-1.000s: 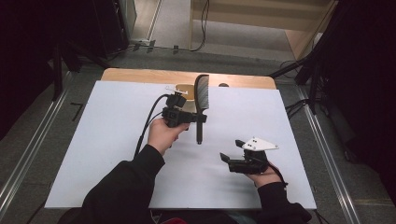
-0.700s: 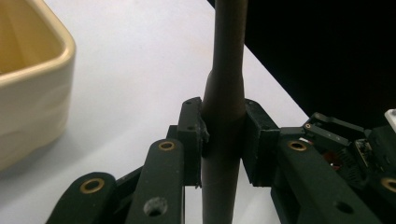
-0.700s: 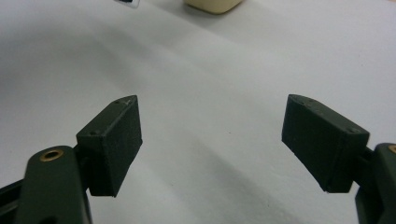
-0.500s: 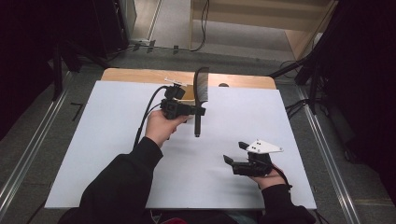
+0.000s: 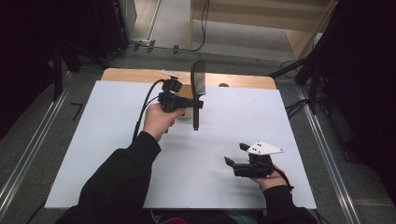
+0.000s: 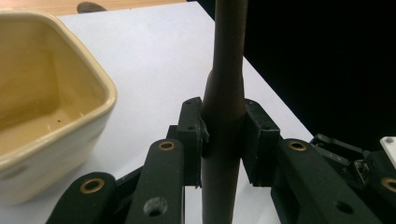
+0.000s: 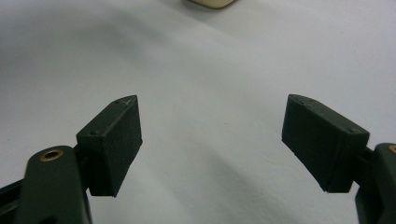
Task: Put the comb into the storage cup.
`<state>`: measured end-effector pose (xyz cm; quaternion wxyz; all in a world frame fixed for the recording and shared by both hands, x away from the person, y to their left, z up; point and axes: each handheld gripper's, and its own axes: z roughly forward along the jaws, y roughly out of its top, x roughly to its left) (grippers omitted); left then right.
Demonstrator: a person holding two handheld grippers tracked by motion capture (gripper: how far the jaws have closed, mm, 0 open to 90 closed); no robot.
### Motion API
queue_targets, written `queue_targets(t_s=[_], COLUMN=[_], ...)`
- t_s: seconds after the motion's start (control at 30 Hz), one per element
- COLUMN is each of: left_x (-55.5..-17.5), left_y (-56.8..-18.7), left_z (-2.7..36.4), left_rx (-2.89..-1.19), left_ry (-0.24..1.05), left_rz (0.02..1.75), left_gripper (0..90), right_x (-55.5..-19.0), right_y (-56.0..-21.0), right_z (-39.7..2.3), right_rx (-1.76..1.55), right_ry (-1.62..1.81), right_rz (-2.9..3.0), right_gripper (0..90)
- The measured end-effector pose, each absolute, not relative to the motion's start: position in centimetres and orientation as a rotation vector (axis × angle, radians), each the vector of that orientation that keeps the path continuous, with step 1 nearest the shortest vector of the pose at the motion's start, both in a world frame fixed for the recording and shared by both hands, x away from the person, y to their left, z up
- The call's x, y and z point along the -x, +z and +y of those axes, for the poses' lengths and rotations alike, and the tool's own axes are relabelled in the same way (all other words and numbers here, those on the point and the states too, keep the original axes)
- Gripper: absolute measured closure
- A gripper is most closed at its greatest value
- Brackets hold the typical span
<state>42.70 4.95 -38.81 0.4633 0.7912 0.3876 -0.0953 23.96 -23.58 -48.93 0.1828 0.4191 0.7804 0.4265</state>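
The table (image 5: 93,154) had a white top with a strip of bare wood along its far edge. Grey floor (image 5: 42,126) ran around it, metal rails down both sides, cables at the top, dark corners left and right.

Our right gripper (image 7: 212,140) has its jaws spread wide with nothing between the pads (image 7: 119,135), above the white table (image 7: 210,70). At the top edge we glimpse a cream corner (image 7: 212,3), perhaps a dish.
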Motion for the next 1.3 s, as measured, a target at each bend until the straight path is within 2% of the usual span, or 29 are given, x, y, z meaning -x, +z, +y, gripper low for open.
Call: queue_targets(t_s=[1.3], left_x=[-46.8], left_y=[-35.8], left_z=[6.8], left_rx=[-1.880], left_ry=[-0.136], left_rz=[0.957], left_gripper=[72.4], right_x=[-23.6], right_y=[-48.9], right_z=[-23.9], right_rx=[-1.206], right_ry=[1.218], right_rz=[2.204], right_gripper=[18.5])
